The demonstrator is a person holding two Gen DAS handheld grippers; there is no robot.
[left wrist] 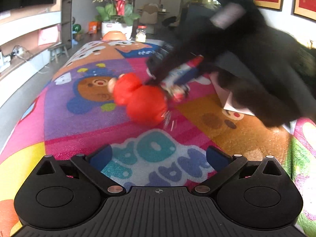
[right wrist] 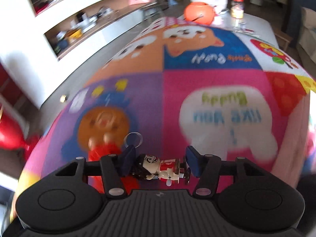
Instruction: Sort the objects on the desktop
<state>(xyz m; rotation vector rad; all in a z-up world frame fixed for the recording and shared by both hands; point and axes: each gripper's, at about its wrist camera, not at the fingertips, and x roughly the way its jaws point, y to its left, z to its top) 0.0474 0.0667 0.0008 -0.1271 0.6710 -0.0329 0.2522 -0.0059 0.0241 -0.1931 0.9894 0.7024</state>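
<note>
A small toy figure (right wrist: 160,168) with a white face, black hair and a red-and-white body lies crosswise between the fingers of my right gripper (right wrist: 159,163), which is shut on it. In the left wrist view the same gripper, blurred and black, carries the figure (left wrist: 177,79) just above the colourful cartoon mat (left wrist: 88,122). A red plush toy (left wrist: 138,96) lies on the mat right under the figure; it also shows in the right wrist view (right wrist: 103,150). My left gripper (left wrist: 158,156) is open and empty, low over the mat's near part.
An orange bowl (right wrist: 198,12) and a glass jar with a red lid (right wrist: 237,7) stand at the table's far end, before a white flower pot (left wrist: 116,29). A white paper (left wrist: 229,98) lies at the right. A clear ring (right wrist: 133,138) lies on the mat.
</note>
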